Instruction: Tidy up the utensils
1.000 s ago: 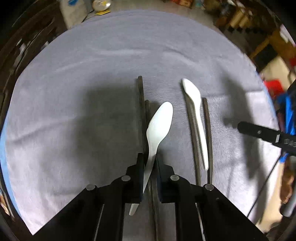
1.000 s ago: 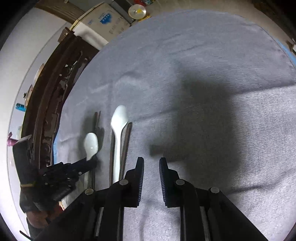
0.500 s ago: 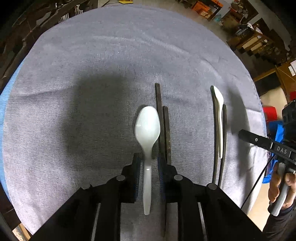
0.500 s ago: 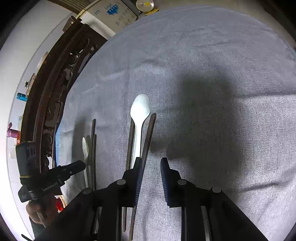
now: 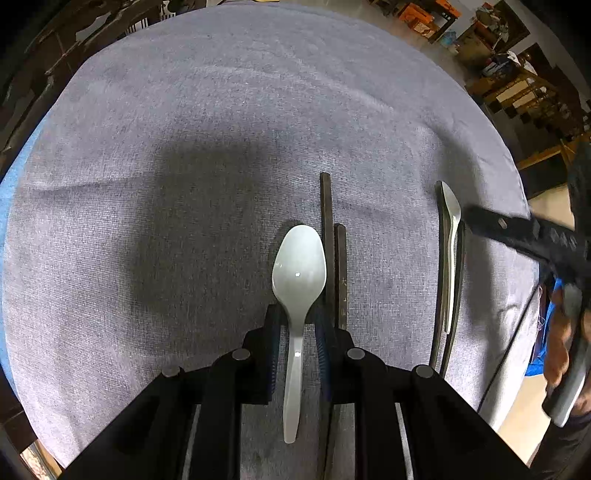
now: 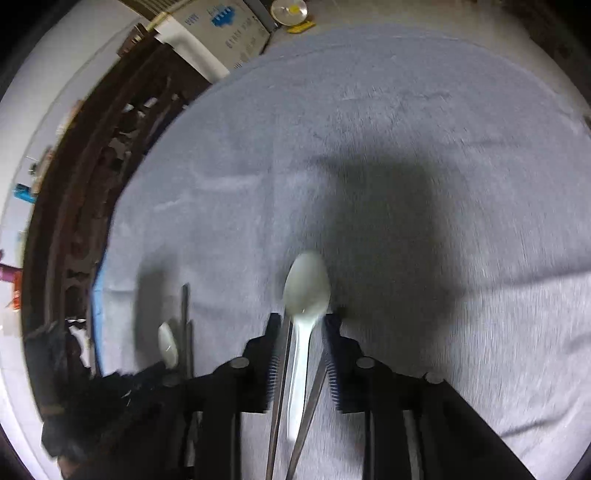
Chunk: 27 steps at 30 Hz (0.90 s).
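A white plastic spoon (image 5: 299, 269) lies bowl-up on the grey cloth (image 5: 184, 147), just left of a pair of dark chopsticks (image 5: 327, 236). My left gripper (image 5: 298, 312) straddles its neck, slightly open, with a gap at each pad. Further right, a second white spoon (image 5: 451, 229) rests between two more dark chopsticks (image 5: 439, 295). In the right wrist view my right gripper (image 6: 303, 320) stands over that spoon (image 6: 306, 288) and its chopsticks (image 6: 282, 369). Its jaws are opening, and neither pad touches anything.
The round table's edge curves close on the right, where a person's hand (image 5: 561, 347) holds the right gripper's handle. A dark carved wooden chair (image 6: 74, 221) and a cardboard box (image 6: 218, 33) stand beyond the table. Cluttered shelves (image 5: 517, 85) fill the far right.
The left gripper turned the tilted spoon flat, set it left of the chopstick pair and loosened. The right gripper slid left over the second spoon and its chopsticks while its jaws widened.
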Each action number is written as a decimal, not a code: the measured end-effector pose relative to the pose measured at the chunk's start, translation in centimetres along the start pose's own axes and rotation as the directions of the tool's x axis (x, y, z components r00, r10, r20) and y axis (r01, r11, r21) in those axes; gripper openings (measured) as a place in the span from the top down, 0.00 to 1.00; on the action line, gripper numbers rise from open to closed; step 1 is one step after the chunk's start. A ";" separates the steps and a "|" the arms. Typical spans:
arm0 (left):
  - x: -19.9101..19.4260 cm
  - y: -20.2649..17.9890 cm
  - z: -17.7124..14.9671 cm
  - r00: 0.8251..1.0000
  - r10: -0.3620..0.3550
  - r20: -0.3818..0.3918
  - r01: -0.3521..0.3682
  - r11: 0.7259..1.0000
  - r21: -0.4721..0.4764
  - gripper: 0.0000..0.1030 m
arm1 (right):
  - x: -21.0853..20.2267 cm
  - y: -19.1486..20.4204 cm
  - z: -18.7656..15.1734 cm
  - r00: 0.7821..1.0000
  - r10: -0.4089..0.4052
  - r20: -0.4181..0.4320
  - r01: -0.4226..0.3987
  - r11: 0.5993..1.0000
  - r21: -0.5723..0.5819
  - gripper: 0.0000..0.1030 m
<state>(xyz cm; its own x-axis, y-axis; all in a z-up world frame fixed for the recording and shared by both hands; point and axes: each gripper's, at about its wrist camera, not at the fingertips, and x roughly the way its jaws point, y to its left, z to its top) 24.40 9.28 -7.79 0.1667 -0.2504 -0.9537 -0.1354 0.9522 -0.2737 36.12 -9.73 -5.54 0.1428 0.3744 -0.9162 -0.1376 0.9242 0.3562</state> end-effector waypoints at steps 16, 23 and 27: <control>-1.8 -0.3 -0.4 0.999 0.039 0.013 -0.039 0.999 0.026 0.88 | -0.9 0.8 1.0 0.998 -0.068 0.005 0.068 0.994 -0.082 0.70; -3.2 0.0 -3.2 0.999 0.037 0.009 -0.037 0.998 0.048 0.95 | -4.5 -2.4 -2.2 0.995 -0.101 -0.024 0.098 0.991 -0.093 0.70; -3.2 -0.1 -3.8 0.997 0.060 -0.050 -0.057 0.996 0.063 0.95 | -3.0 -3.9 -4.8 0.969 -0.210 -0.127 0.190 0.970 -0.151 0.70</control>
<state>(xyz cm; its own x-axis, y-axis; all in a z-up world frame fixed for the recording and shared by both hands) 20.16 9.37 -5.17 0.1093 -0.2011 -0.9735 -0.0827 0.9741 -0.2105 31.56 -14.80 -5.02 0.0424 0.1597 -0.9863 -0.2542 0.9564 0.1439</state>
